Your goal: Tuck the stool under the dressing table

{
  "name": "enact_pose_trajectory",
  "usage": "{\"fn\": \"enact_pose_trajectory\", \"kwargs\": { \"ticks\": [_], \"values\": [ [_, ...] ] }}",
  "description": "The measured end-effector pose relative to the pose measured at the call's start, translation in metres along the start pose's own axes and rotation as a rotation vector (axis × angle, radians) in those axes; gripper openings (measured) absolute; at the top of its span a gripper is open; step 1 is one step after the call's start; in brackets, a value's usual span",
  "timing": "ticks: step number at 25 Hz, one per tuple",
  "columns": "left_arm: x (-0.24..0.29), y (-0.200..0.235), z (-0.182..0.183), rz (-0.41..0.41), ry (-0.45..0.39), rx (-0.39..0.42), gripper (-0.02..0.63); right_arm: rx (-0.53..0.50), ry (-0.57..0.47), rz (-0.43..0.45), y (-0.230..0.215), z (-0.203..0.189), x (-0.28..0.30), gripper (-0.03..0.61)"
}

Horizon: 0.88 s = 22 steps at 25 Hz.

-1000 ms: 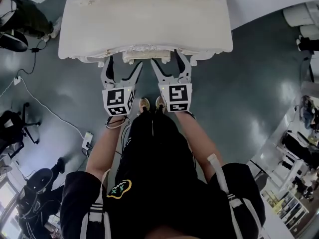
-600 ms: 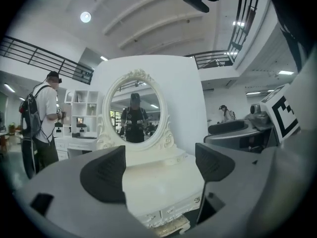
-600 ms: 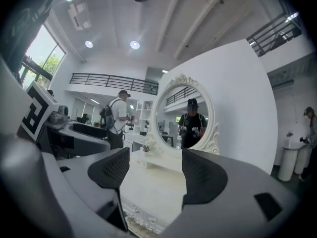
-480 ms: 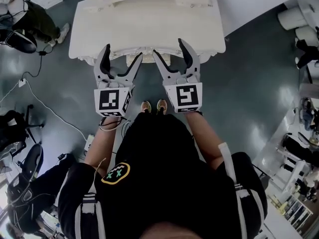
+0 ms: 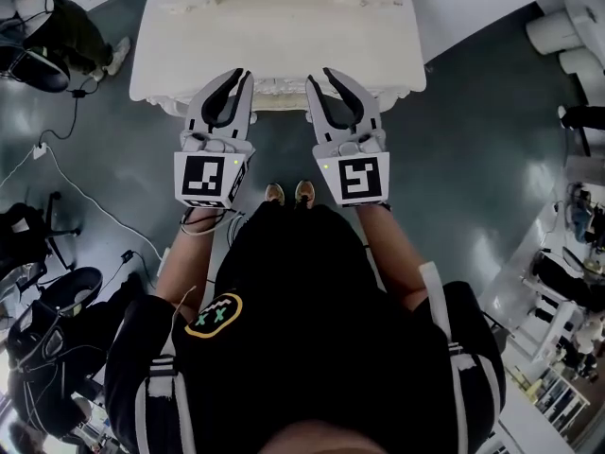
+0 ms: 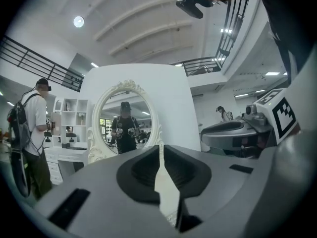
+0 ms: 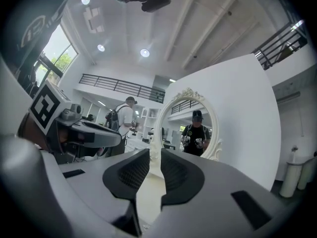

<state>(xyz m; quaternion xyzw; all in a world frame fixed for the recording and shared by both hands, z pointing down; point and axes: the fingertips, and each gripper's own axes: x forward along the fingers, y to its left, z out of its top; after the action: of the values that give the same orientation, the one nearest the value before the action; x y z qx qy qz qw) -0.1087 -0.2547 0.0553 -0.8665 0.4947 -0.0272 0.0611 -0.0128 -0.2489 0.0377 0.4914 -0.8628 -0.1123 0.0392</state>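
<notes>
The white dressing table (image 5: 284, 36) stands just ahead of my feet, and its oval mirror (image 6: 124, 128) (image 7: 195, 128) reflects me. Under its front edge only a pale carved strip (image 5: 280, 86) shows; I cannot tell whether that is the stool. My left gripper (image 5: 238, 74) (image 6: 159, 150) hangs over the table's front edge. Its jaws have just been closing and now meet at the tips, with nothing between them. My right gripper (image 5: 321, 76) (image 7: 154, 155) is beside it. Its jaws have also just been closing and keep a narrow gap with nothing in it.
A person with a backpack (image 6: 29, 133) stands left of the table by white shelves (image 6: 69, 128). Chairs, bags and a floor cable (image 5: 57, 173) lie at the left. White cylinders (image 5: 567, 36) stand at the right. My shoes (image 5: 288, 194) are close to the table.
Both grippers rose from below the table's front edge to the level of its top. Their wide-open jaws closed, the left fully and the right to a narrow gap.
</notes>
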Motion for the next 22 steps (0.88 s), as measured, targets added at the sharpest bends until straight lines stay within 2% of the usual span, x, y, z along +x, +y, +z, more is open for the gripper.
{"fn": "enact_pose_trajectory", "kwargs": {
  "ticks": [4, 8, 13, 22],
  "values": [
    [0.001, -0.005, -0.002, -0.044, 0.003, -0.012, 0.020, -0.018, 0.000, 0.020, 0.005, 0.002, -0.001, 0.021],
    [0.001, -0.010, -0.003, -0.086, -0.001, -0.017, 0.018, -0.027, 0.010, 0.058, 0.014, 0.001, 0.001, 0.021],
    [0.004, -0.008, -0.005, -0.097, -0.001, -0.019, 0.018, -0.025, 0.023, 0.100, 0.021, -0.004, 0.008, 0.020],
    [0.005, -0.005, -0.005, -0.105, -0.002, -0.026, 0.018, 0.008, 0.040, 0.101, 0.020, -0.005, 0.014, 0.020]
  ]
}}
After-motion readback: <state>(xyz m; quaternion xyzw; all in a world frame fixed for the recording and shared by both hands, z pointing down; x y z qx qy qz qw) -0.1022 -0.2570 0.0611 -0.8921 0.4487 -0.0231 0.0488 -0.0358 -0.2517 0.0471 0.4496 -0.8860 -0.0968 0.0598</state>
